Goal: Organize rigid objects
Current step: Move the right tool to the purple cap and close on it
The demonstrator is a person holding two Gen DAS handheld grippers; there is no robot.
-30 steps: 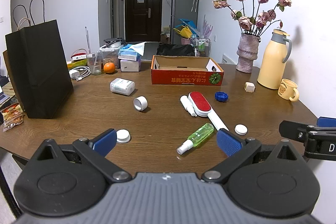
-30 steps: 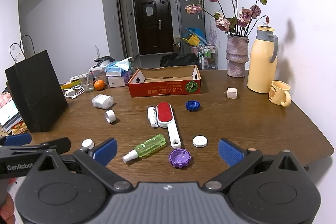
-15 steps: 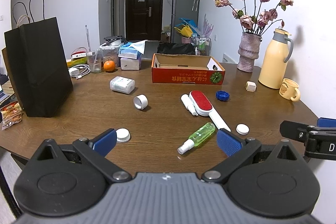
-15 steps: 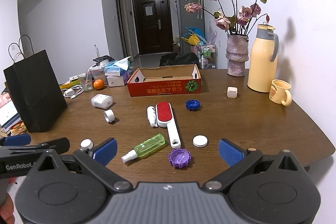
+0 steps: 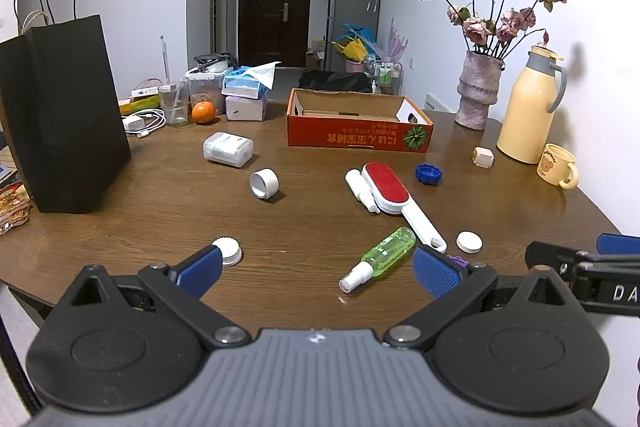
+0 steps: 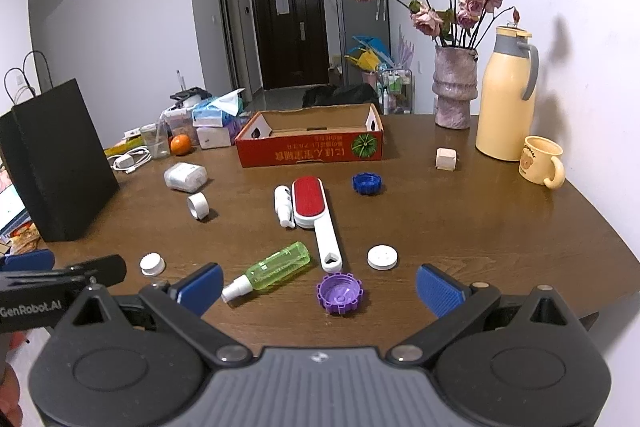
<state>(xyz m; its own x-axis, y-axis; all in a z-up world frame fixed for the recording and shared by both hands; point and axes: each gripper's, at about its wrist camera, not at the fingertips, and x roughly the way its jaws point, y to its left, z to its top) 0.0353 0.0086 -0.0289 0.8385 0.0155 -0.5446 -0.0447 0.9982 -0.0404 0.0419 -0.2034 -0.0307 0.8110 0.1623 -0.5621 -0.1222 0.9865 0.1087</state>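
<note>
From the left wrist camera, we see our left gripper with its two blue pads spread wide and nothing between them, low over the near edge of the brown table. A green spray bottle lies on its side just past the pads, and a small white cap sits close to the left pad. Farther out lie a red lint brush with a little white bottle right beside it, a white ring, a blue cap and a round white lid. A red cardboard box stands open at the back, with a black paper bag on the left. From the right wrist camera, we see our right gripper also spread wide and holding nothing. A purple cap lies on the table between its pads, with the green spray bottle just to its left. The lint brush points its handle toward us. A small wooden block sits near a yellow mug and a tall yellow jug.
</note>
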